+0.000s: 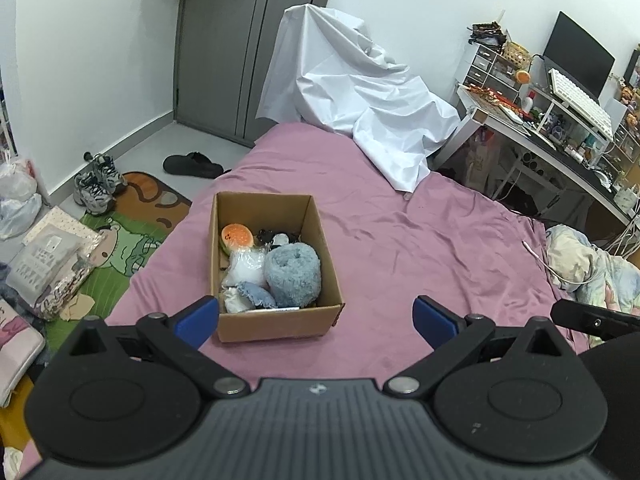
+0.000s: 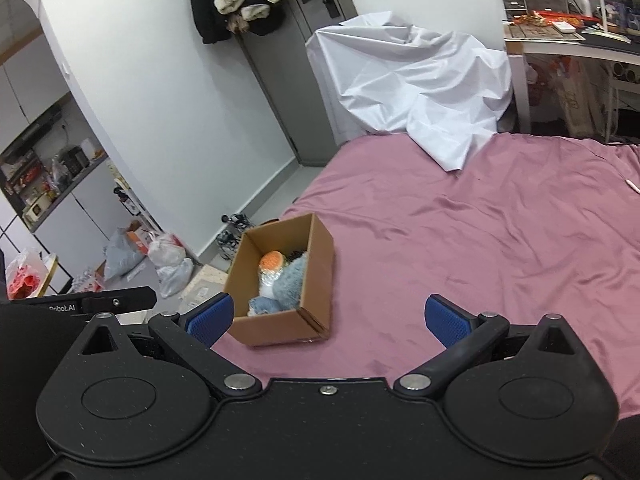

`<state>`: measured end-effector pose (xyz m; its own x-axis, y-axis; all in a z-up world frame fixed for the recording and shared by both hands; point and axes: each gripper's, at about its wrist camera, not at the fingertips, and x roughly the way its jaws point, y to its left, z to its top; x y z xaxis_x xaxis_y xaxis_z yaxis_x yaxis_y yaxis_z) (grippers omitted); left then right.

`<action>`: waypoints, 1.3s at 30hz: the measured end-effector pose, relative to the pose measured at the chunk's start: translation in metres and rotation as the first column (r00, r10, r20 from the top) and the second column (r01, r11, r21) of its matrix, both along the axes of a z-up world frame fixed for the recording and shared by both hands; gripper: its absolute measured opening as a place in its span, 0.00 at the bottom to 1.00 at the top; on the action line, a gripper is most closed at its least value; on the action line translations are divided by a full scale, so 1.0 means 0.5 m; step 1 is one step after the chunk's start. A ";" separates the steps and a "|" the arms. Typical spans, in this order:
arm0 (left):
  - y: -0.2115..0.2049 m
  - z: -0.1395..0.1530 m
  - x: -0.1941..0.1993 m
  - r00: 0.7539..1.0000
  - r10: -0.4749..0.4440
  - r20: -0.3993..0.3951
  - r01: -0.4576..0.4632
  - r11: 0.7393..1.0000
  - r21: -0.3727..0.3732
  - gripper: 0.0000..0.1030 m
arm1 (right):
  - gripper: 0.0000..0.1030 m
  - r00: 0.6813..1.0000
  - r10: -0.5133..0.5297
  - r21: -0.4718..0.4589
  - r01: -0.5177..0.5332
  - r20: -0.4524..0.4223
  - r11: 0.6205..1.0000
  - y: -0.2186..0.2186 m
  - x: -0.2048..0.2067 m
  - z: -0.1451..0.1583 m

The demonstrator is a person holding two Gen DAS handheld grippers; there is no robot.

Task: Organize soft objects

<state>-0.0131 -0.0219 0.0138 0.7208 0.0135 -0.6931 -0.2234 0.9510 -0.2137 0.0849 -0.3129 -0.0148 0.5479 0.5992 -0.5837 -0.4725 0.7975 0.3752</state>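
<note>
Bed (image 1: 400, 240): I see its pink sheet bare of loose soft things around the box; a white cloth (image 1: 360, 92) hangs over something at the far end and a quilt (image 1: 592, 264) lies bunched at the right edge. Neither looks to me like part of the sorting, though I can't be sure.

Box (image 1: 276, 322): it stands open on the sheet, close in front of my left gripper and off to the left of my right one.

Contents: I count a blue fuzzy roll (image 1: 294, 276), a clear bag (image 1: 246, 266) of something white, an orange plush (image 1: 237, 237), a denim piece (image 1: 256, 296), and small dark bits at the back that I can't identify. All sit inside the walls.

Progress: I judge the gathering is done or close to it; nothing soft lies out on the sheet within view. What may be left is tidying inside the box or moving it.

Left gripper (image 1: 316, 316): I hold it low over the near sheet, aimed at the box, fingers spread wide and gripping nothing; the left pad (image 1: 198, 320) overlaps the box's near corner in view, contact unclear.

Right gripper (image 2: 329, 318): level beside the other, pointing across the bed, fingers wide apart and bare.
</note>
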 end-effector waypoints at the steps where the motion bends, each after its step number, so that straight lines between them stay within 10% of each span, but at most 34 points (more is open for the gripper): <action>1: -0.004 -0.002 0.002 1.000 -0.002 -0.008 0.002 1.000 0.003 0.99 | 1.00 1.000 -0.003 -0.006 0.003 -0.002 1.000 -0.002 -0.001 0.001; 39: -0.035 -0.030 0.012 0.995 0.062 -0.076 -0.061 0.998 0.017 0.99 | 1.00 1.000 -0.003 -0.072 0.001 -0.023 0.997 -0.021 0.022 -0.013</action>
